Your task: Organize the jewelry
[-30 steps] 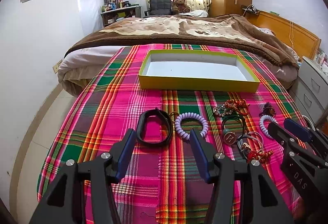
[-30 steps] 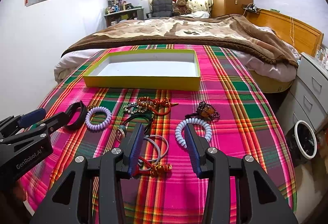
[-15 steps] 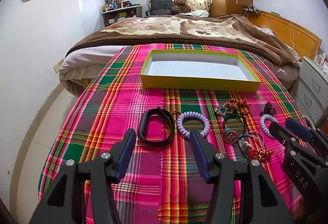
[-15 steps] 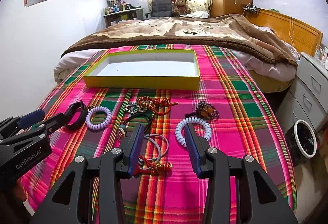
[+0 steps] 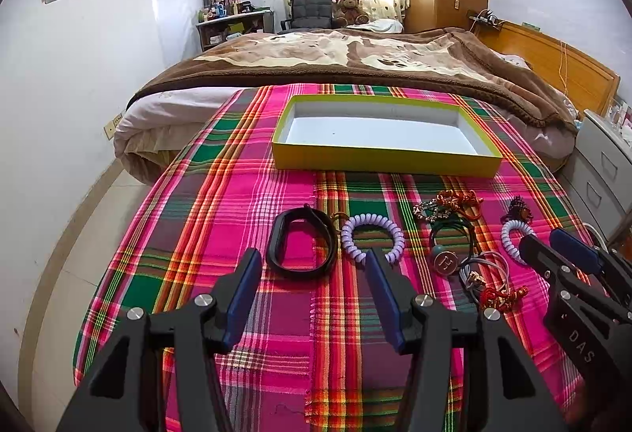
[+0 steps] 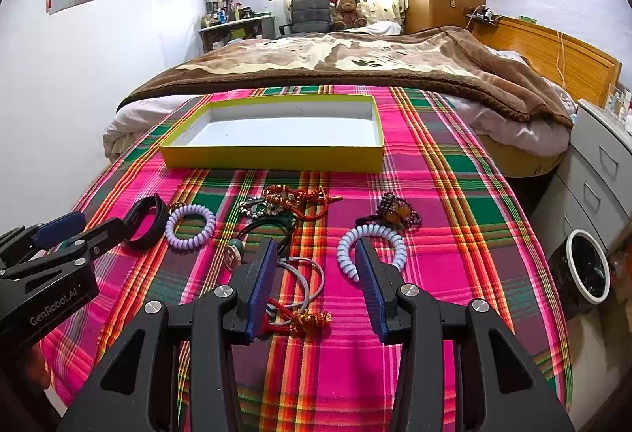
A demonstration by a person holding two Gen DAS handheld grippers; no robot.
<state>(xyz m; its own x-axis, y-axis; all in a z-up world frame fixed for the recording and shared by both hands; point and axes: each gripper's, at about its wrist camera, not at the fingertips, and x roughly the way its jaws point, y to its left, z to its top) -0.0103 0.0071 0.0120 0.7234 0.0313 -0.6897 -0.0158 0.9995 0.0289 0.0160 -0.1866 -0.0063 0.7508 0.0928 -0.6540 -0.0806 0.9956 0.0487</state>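
Observation:
An empty yellow box point(image 5: 385, 158) point(image 6: 272, 157) lies at the far side of the plaid cloth. Before it lie a black band point(image 5: 302, 248) point(image 6: 145, 222), a purple coil bracelet point(image 5: 373, 236) point(image 6: 190, 226), a pale blue coil bracelet point(image 6: 371, 246) point(image 5: 513, 238), a red cord bracelet point(image 6: 300, 197), dark beads point(image 6: 397, 212), grey hoops point(image 6: 304, 274), a red charm cord point(image 6: 304, 319) and a round pendant point(image 5: 446, 261). My left gripper point(image 5: 312, 266) is open and empty, just short of the black band. My right gripper point(image 6: 316, 254) is open and empty above the hoops.
The plaid cloth point(image 5: 245, 202) covers a table whose front and left edges drop to the floor. A bed with a brown blanket point(image 5: 355, 56) lies beyond. White drawers point(image 6: 600, 171) and a black bin point(image 6: 584, 266) stand at the right.
The left gripper has drawn back and up slightly, so the jewelry sits a little farther from its fingers. The right gripper has barely moved. Nothing was picked up.

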